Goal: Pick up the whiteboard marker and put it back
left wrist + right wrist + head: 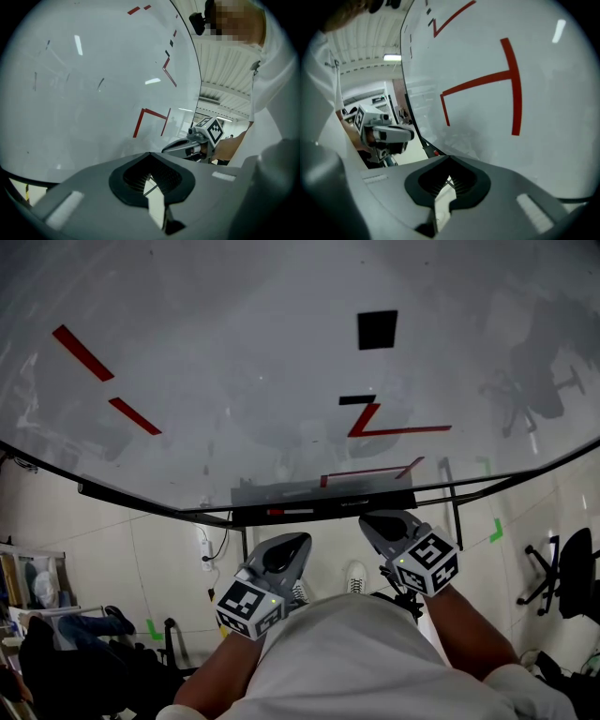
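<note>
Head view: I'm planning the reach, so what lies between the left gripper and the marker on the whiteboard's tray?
Nothing: in the head view, the stretch from the left gripper up to the marker on the tray is bare.

Head view downward, both gripper views close on shared whiteboard (234,352)

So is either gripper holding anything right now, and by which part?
Nothing is held. The left gripper and right gripper are both shut and empty.
</note>
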A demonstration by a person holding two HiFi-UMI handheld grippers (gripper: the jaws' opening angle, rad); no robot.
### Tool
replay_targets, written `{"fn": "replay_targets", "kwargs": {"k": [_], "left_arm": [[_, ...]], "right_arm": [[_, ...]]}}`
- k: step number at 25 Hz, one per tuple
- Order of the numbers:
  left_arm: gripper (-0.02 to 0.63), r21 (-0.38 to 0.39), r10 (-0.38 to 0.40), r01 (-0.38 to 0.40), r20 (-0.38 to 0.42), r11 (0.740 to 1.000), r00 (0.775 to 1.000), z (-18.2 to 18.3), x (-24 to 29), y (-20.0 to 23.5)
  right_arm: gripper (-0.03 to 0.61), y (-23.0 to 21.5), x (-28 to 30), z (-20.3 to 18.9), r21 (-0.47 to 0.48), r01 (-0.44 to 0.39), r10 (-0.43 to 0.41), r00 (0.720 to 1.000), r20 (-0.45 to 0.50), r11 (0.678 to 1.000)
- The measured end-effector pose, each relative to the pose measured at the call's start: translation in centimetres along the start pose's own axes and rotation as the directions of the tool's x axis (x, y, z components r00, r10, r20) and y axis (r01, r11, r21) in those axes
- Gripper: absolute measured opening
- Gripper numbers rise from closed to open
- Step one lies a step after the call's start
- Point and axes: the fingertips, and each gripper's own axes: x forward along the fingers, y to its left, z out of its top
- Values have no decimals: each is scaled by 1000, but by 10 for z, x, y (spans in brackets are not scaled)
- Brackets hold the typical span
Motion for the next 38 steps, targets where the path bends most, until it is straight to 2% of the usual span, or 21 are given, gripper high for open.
{"fn": "replay_targets", "kwargs": {"k": [2, 4, 17, 28, 38], "left_arm": [[17, -6, 1, -1, 5, 1000, 1000, 1, 0, 1], [17, -2, 3, -2, 7, 1000, 1000, 2, 0, 1], [17, 28, 4, -5, 27, 1000, 1000, 13, -3, -6], [17, 29, 3, -4, 35, 1000, 999, 13, -3, -11], [17, 32, 66, -67, 40, 997, 997, 21, 2, -24]], "right_arm": [[2, 5, -6, 8, 74, -42, 38, 997, 60, 996], [2, 8, -12, 15, 103, -62, 51, 993, 104, 993], [2, 20, -46, 38, 135, -60, 29, 975, 221, 989], [2, 24, -48, 34, 113, -60, 33, 975, 221, 992], [2, 16, -58, 37, 80, -101, 80, 969, 233, 992]]}}
